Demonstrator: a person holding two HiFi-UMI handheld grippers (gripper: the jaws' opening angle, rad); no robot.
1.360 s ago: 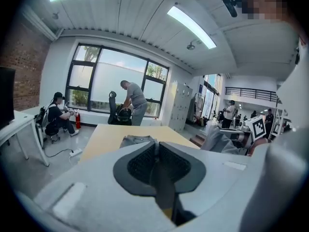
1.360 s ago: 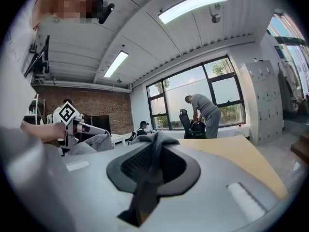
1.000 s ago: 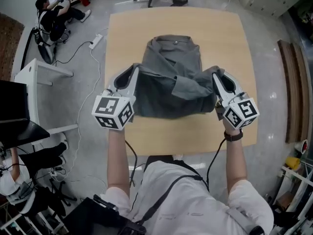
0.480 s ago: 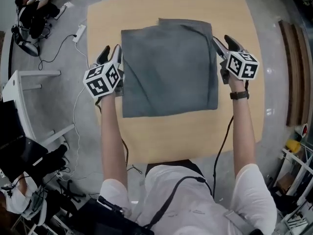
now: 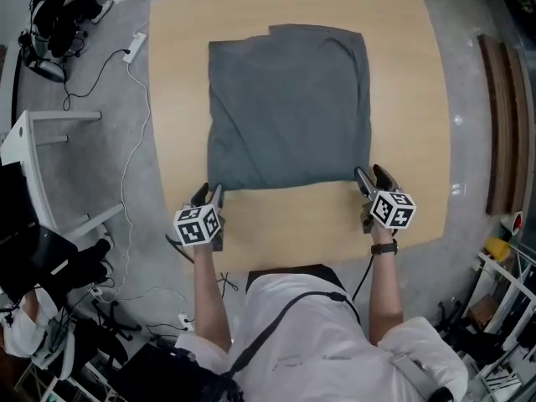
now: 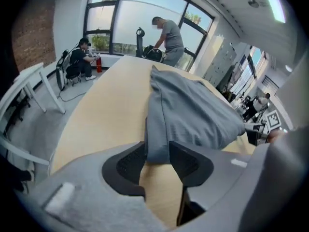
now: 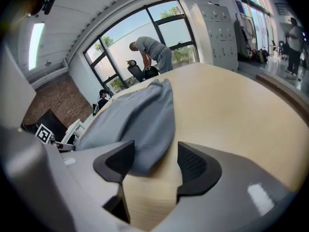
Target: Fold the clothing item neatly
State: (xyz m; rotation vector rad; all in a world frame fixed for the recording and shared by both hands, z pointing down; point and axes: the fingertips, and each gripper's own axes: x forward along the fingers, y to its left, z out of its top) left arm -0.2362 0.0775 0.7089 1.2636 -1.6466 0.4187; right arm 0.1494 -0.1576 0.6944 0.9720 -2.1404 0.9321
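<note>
- My left tongs (image 5: pixel 209 193) had just been opening, apart around the near-left corner of the grey garment (image 5: pixel 289 107).
- It lay flat on the table (image 5: pixel 410 107).
- My right tongs (image 5: pixel 369 175) had likewise been opening, apart around its near-right corner.

The pale wooden table (image 5: pixel 419 99) is smooth, with a low satin sheen. On the table, the folded grey cloth garment (image 5: pixel 289 107) looks matt, soft and faintly creased. Towards the table's near edge, the left gripper (image 5: pixel 211 193) and right gripper (image 5: pixel 372 174) are matt grey plastic; their black pads (image 7: pixel 193 164) look finely ribbed.
</note>
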